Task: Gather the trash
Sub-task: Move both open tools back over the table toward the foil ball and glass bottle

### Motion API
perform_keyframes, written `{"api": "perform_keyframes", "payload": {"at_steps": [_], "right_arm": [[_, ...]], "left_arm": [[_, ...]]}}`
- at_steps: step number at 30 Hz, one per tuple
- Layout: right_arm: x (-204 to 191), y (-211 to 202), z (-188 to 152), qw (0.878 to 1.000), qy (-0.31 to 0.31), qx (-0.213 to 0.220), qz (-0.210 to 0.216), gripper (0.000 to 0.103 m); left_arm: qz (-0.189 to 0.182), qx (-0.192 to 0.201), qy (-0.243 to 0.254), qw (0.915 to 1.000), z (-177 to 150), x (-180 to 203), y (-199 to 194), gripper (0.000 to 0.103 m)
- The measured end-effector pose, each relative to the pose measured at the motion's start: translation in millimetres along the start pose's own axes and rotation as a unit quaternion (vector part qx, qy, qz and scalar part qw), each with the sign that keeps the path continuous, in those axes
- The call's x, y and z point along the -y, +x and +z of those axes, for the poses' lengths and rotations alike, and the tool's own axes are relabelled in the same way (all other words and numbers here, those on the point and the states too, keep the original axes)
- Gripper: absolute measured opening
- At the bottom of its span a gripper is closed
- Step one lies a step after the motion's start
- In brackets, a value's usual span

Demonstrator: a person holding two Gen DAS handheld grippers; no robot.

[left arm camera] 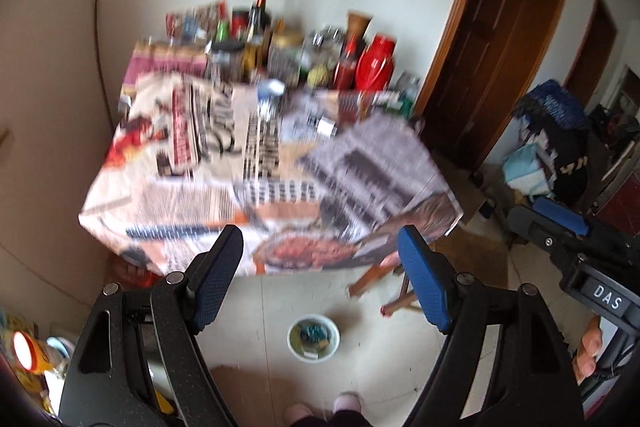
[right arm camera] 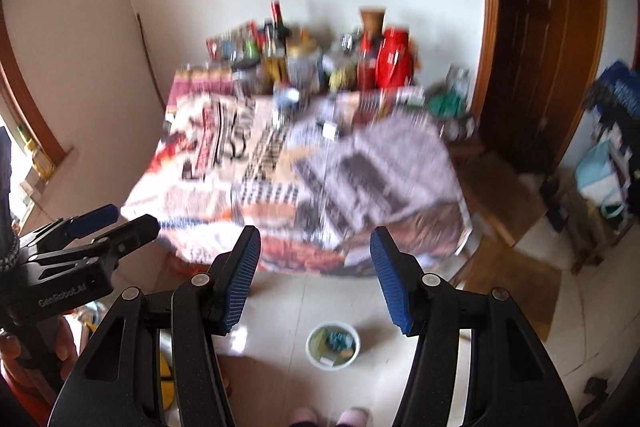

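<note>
One table (left arm camera: 168, 195), one bowl (left arm camera: 313, 338) (floor), two grippers (left arm camera: 320, 283).

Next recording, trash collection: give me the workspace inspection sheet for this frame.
Surface: table covered with a newspaper-print cloth; both views are motion-blurred.
Job's things: small white bin on the tiled floor in front of the table, with scraps inside; loose trash cannot be made out.
Clutter: bottles, jars and a red container crowd the table's far edge.
Grippers: left gripper open and empty; right gripper open and empty, both above the floor.
Cables: nothing seen.
Surroundings: brown wooden door to the right, piled bags beside it, person's slippered feet at the bottom.
</note>
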State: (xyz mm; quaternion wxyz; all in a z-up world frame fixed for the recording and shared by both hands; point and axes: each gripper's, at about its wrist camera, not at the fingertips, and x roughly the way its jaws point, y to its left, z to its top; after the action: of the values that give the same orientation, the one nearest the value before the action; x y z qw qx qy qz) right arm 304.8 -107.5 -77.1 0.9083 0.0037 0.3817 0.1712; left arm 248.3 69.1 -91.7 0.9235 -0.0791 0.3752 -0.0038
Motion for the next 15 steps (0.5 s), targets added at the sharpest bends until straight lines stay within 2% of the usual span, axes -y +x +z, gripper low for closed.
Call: {"api": "perform_keyframes", "payload": {"at_steps": [4,8,15], "right_arm": [[-14,-26,11,0.999,-0.001,0.046,-0.01,0.06],[-18,-34,21,0.998,0.004,0.069,-0.011,0.06],[-11,-28,41,0.996,0.013,0.09,-0.003,0.06]], "left_arm": [[-0.012,0.037,0.013,0.9992,15,-1,-30,0.08],[-0.015,0.063,0.013,0.9978,25,-5,-47,0.083],[-0.006,0.069,0.015,0.9975,41,-8,-42,0.085]]}}
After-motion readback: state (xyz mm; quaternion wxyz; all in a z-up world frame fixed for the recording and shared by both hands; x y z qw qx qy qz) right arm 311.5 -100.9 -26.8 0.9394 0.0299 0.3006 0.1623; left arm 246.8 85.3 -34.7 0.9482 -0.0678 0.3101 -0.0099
